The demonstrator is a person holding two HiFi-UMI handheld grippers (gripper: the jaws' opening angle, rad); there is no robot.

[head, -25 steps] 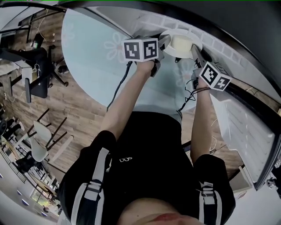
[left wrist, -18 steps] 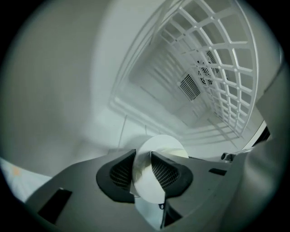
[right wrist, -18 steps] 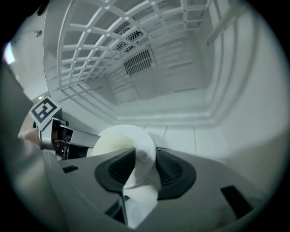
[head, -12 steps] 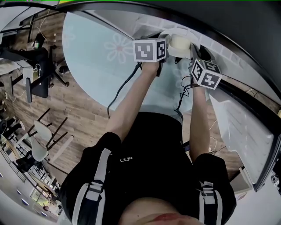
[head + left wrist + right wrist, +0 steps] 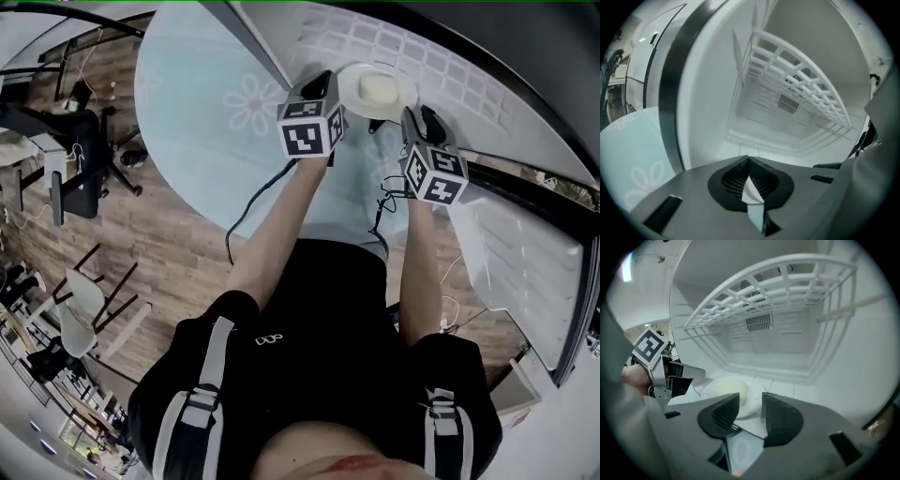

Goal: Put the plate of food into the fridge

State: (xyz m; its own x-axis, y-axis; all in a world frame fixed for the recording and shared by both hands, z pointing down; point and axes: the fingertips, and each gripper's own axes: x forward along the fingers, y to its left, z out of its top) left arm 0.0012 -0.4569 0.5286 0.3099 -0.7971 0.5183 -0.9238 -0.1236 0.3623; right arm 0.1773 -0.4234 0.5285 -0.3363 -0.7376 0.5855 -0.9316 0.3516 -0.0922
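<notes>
A white plate (image 5: pixel 378 91) with a pale lump of food sits on the fridge's white floor, free of both grippers. My left gripper (image 5: pixel 323 82) hovers just left of the plate's rim; in the left gripper view its jaws (image 5: pixel 748 162) have just closed, tips together on nothing. My right gripper (image 5: pixel 421 119) is a little back from the plate's right edge. Its jaws (image 5: pixel 751 409) have just been opening and stand apart with nothing between them. The plate (image 5: pixel 725 391) lies beyond them, and the left gripper (image 5: pixel 670 376) shows at its far side.
A white wire shelf (image 5: pixel 759 291) spans the compartment above the plate, with a vent (image 5: pixel 788 103) in the back wall. The open fridge door (image 5: pixel 514 272) hangs at the right. A pale round surface with a flower print (image 5: pixel 202 122) lies left; chairs (image 5: pixel 82 169) stand farther left.
Both grippers, which were at the plate's rim a second ago, have let go and drawn back and up. The plate stays on the fridge floor.
</notes>
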